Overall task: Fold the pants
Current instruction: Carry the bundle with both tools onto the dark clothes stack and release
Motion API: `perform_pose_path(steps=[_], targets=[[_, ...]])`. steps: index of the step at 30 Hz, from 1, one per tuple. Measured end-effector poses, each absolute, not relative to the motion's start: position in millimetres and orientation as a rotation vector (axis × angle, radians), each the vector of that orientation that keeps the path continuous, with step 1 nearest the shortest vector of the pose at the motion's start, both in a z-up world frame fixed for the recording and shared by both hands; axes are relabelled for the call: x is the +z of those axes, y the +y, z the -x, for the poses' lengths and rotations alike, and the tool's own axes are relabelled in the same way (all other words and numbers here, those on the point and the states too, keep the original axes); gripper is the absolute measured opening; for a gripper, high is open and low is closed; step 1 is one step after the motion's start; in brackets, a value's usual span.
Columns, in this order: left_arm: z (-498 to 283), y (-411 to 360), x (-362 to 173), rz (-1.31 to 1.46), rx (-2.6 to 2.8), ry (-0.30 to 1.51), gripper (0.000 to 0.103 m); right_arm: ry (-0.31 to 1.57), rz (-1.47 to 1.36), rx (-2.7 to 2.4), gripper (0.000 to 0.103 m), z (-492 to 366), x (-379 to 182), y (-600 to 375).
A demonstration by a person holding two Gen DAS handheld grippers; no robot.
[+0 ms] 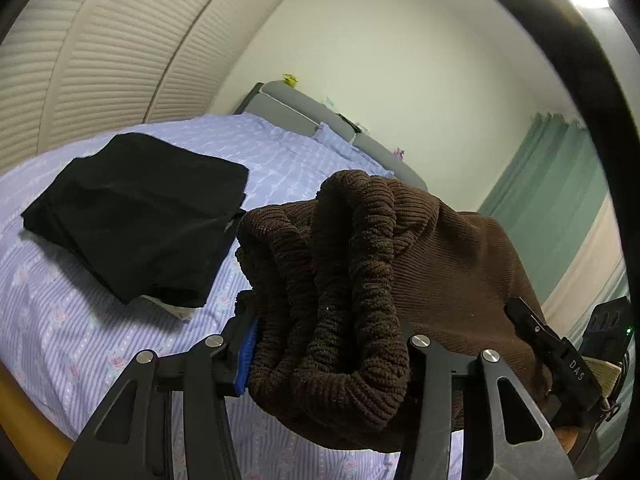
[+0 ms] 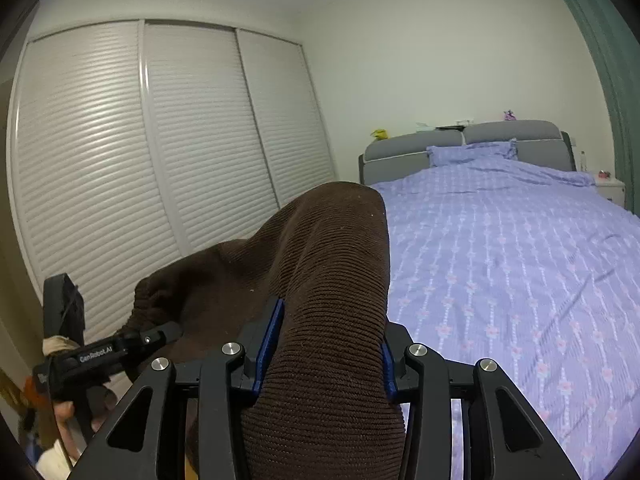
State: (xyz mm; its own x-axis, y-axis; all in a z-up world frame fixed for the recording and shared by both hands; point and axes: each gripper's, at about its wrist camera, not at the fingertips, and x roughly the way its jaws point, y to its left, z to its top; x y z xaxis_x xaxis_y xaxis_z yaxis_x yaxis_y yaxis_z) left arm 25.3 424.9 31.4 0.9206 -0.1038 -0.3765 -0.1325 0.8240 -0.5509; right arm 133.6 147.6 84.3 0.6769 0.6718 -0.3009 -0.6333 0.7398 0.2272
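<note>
Brown ribbed pants [image 1: 440, 264] hang in the air above the bed, stretched between both grippers. My left gripper [image 1: 326, 320] is shut on the bunched elastic waistband, which fills the gap between its blue pads. In the right wrist view my right gripper [image 2: 328, 344] is shut on another thick fold of the same pants [image 2: 320, 248]. The cloth runs from there leftward to the black body of the left gripper [image 2: 104, 356], held by a hand [image 2: 64, 408]. The far ends of the pants are hidden below the grippers.
A folded black garment [image 1: 140, 216] lies on the purple patterned bedcover [image 1: 80, 320] to the left. The bed [image 2: 500, 260] stretches away to a grey headboard [image 2: 460, 140]. White louvred wardrobe doors [image 2: 140, 140] stand left, a green curtain [image 1: 560, 184] right.
</note>
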Motion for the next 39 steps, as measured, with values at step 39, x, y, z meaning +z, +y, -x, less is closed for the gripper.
perform_pose_path(steps=[39], targets=[[-158.4,663.5,22.1,0.511,0.366,0.576,0.047,0.638,0.033,0.847,0.042,-290.4,35.5,446.9]])
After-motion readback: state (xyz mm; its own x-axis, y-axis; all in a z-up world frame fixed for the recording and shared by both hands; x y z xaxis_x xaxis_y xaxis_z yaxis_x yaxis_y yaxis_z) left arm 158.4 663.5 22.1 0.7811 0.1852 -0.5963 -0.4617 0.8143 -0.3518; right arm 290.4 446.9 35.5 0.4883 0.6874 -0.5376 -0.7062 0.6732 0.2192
